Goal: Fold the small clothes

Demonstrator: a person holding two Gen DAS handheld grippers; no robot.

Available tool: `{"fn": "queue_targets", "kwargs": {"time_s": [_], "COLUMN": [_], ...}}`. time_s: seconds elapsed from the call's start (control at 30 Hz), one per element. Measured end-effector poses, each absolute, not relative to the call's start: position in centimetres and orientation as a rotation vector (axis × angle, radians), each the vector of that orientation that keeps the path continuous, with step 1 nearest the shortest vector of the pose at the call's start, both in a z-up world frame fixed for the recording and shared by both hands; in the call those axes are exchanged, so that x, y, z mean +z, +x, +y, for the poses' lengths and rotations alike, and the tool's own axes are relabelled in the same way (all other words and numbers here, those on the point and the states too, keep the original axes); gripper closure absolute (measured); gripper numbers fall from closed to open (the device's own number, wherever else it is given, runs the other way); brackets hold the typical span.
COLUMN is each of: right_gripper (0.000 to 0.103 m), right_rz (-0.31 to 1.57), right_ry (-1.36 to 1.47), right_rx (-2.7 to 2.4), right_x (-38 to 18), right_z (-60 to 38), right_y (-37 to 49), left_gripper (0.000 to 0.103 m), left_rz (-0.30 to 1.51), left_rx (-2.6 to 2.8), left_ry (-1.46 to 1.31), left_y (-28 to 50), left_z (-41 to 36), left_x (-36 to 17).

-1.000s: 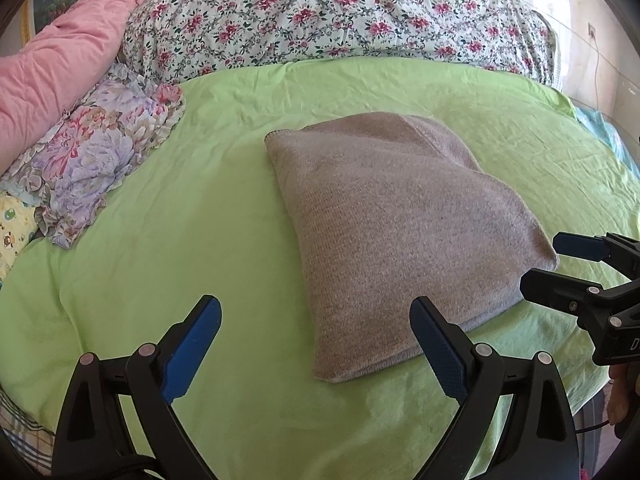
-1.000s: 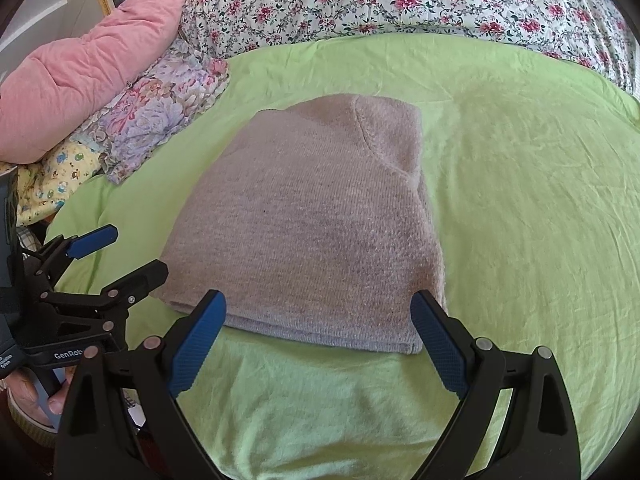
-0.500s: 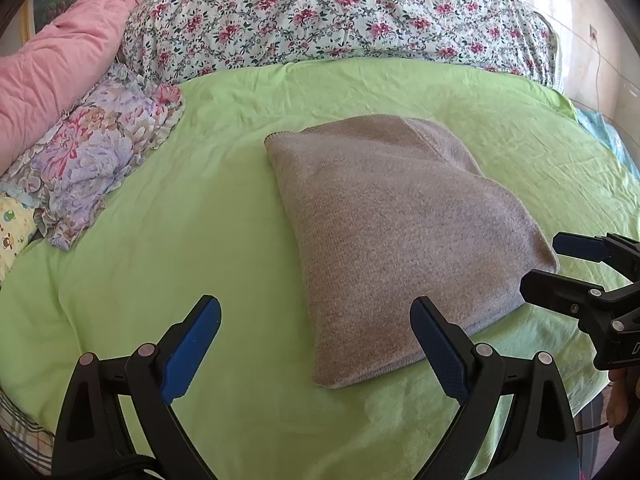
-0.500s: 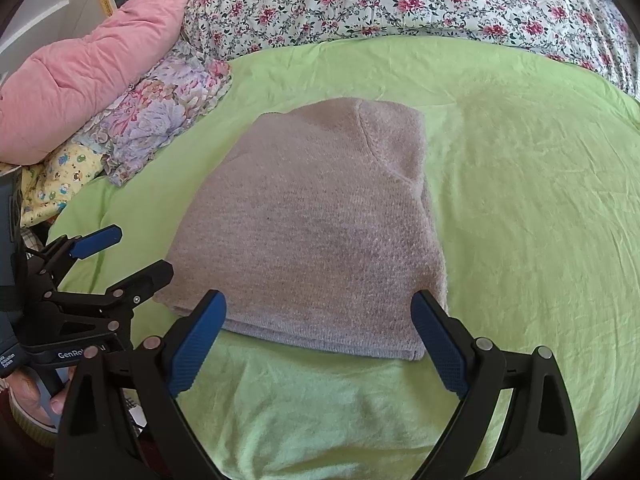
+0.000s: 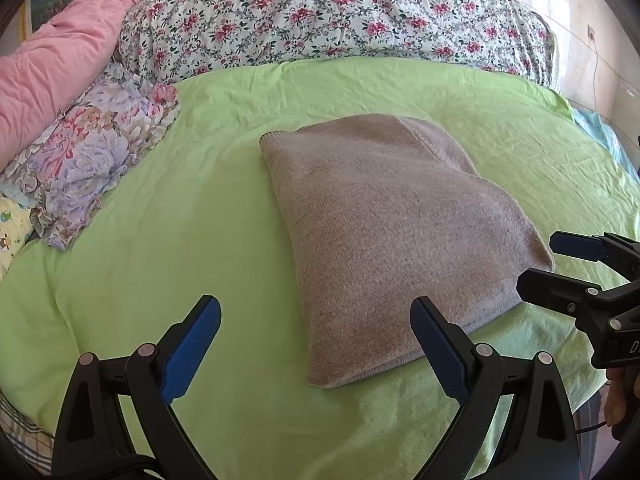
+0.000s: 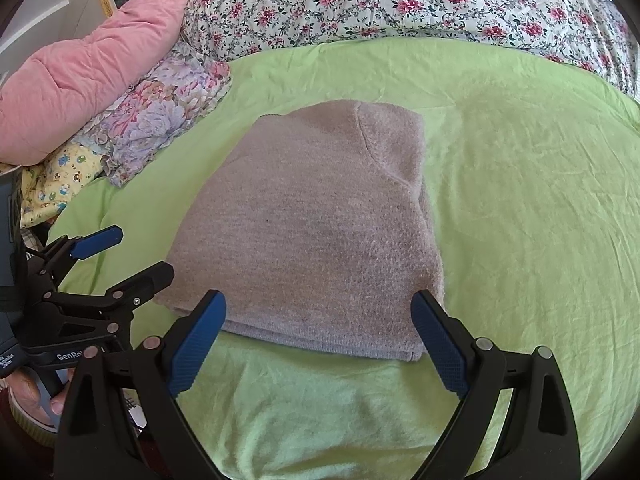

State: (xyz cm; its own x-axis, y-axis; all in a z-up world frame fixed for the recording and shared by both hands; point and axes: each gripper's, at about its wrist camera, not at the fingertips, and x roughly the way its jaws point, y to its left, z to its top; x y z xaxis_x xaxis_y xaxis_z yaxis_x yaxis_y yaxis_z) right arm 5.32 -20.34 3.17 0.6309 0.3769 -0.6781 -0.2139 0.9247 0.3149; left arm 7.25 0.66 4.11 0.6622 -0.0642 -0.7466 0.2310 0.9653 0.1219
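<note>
Now folded sweater lies on green sheet.

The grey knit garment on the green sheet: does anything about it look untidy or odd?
Nothing stands out. The grey knit garment lies folded flat on the green sheet, edges fairly even. Both tools, left and right, are open and off it.

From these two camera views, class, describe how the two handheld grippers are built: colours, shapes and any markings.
Both the left gripper and the right gripper have black plastic frames with triangular cut-outs and round silver rivets. Each carries two fingers faced with blue, finely textured pads. Seen from the right camera, the left gripper's body bears white lettering starting "GenRo", the rest hidden. A thin dark cable trails below the right gripper in the left view.
</note>
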Motion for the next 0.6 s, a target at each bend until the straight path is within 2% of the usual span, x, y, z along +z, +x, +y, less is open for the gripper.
{"fn": "queue_targets", "kwargs": {"time_s": [0.6], "right_gripper": [0.009], "right_rz": [0.823], "right_ry": [0.214], "right_rx": [0.339], "right_x": [3.12], "right_z": [-20.25], "right_y": [5.20], "left_gripper": [0.007], "left_rz": [0.839], "left_rx": [-0.177], "left_ry": [0.206], "left_y": [7.32], "left_z": [0.52], "left_x": [3.95]}}
